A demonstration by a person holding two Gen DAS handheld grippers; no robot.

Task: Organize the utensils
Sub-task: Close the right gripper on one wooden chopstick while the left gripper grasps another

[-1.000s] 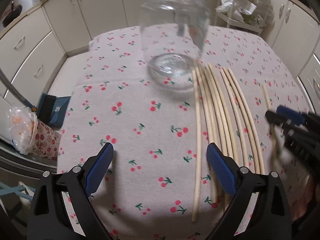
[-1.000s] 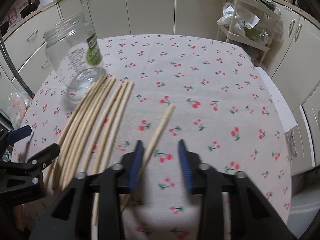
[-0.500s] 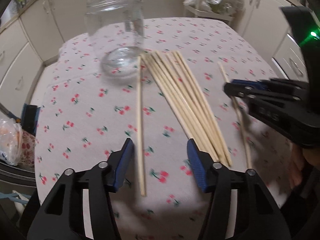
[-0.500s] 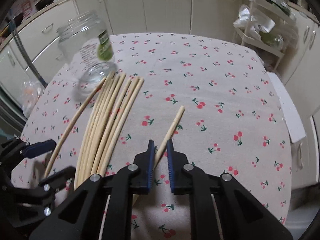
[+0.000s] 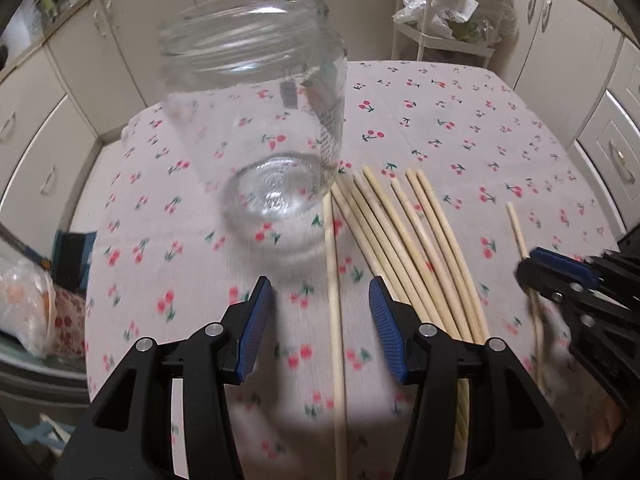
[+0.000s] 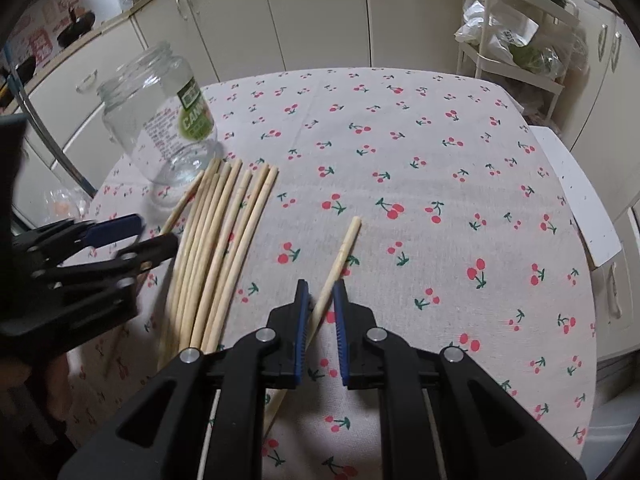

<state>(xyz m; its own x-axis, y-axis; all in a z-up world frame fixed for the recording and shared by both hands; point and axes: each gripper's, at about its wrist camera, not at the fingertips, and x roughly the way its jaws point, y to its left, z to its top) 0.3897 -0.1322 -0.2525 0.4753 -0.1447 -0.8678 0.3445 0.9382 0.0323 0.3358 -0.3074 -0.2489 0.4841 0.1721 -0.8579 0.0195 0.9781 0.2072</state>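
1. A glass jar (image 5: 260,128) stands upright and open-mouthed on the cherry-print desk (image 6: 440,160), ahead of the left gripper (image 5: 318,320); nothing shows inside it.
2. The left fingers (image 5: 256,324) are spread wide and grip nothing; one loose chopstick (image 5: 334,300) lies between them, the chopstick bundle (image 5: 412,248) just right of them, tips near the jar's base.
3. The right gripper (image 6: 320,320) has its fingers (image 6: 302,328) nearly together around a single chopstick (image 6: 340,256), apart from the bundle; whether they pinch it cannot be told.
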